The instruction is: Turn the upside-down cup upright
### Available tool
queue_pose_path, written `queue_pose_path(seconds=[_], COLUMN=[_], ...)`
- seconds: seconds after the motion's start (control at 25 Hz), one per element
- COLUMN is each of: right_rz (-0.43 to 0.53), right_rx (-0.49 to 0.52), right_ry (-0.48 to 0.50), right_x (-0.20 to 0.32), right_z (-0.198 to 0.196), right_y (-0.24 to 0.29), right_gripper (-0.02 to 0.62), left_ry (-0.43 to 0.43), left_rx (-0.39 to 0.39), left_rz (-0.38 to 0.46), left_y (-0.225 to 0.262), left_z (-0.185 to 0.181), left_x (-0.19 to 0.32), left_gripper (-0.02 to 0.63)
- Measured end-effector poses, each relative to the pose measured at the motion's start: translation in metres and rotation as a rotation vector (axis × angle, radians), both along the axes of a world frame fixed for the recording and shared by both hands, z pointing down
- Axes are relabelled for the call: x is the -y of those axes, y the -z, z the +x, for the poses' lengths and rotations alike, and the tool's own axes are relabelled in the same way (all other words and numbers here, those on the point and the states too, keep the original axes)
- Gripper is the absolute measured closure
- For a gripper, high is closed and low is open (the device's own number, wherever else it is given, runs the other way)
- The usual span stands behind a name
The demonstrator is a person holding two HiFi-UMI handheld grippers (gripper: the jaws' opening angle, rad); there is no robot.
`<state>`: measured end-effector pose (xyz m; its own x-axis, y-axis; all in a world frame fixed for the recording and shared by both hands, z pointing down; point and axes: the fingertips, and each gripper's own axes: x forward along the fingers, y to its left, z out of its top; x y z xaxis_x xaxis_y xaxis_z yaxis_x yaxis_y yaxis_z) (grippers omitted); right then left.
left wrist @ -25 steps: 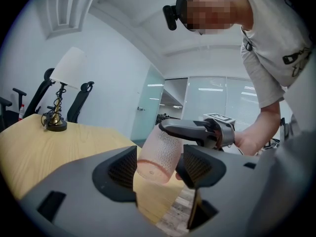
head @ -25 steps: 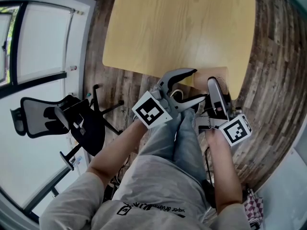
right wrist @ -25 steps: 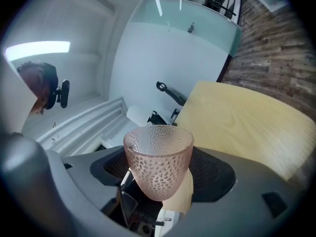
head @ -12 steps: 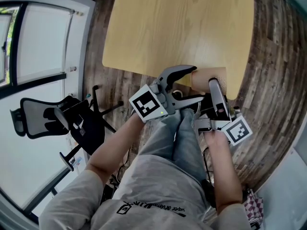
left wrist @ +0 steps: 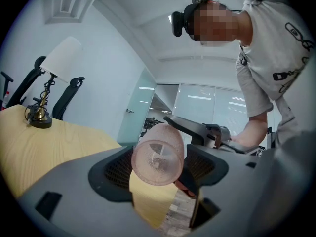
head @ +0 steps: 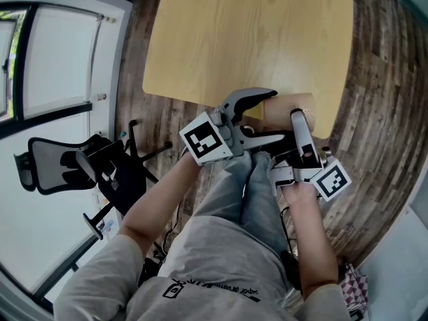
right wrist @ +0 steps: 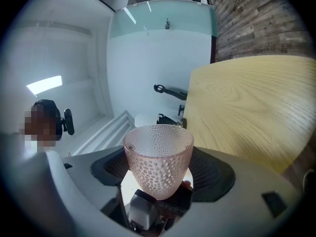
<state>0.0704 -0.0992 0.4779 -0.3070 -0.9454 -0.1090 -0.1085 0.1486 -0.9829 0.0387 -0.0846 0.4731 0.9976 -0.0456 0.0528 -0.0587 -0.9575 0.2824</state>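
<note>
Cup (right wrist: 158, 157) in right claw (right wrist: 163, 173), dimpled (unseen overhead)

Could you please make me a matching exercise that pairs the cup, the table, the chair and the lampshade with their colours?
Things:
1. cup
2. table
3. chair
4. lampshade

Colours:
A. black
B. white
C. pink
D. pale wood

Pairs: 1-C, 2-D, 3-A, 4-B
</note>
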Motion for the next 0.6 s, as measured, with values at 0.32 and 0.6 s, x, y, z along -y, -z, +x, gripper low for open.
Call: queue_pose_path(seconds=[0.32,0.6], right_rz=[0.001,0.022], right_rx=[0.067,0.081], right_ry=[-0.002,-0.001], right_x=[-0.002,-0.0053], right_z=[0.0018,0.0036], right_y=[-0.0023,0.0001], right_gripper=[0.235,0.235], left_ry=[-0.005,-0.019], left_rx=[-0.009,-0.003], left_rz=[0.001,0.005], left_y=[0.0031,0.0052], left_z=[0.0019,0.003], left_x=[-0.0007,-0.0027], left_gripper=[0.279,0.299])
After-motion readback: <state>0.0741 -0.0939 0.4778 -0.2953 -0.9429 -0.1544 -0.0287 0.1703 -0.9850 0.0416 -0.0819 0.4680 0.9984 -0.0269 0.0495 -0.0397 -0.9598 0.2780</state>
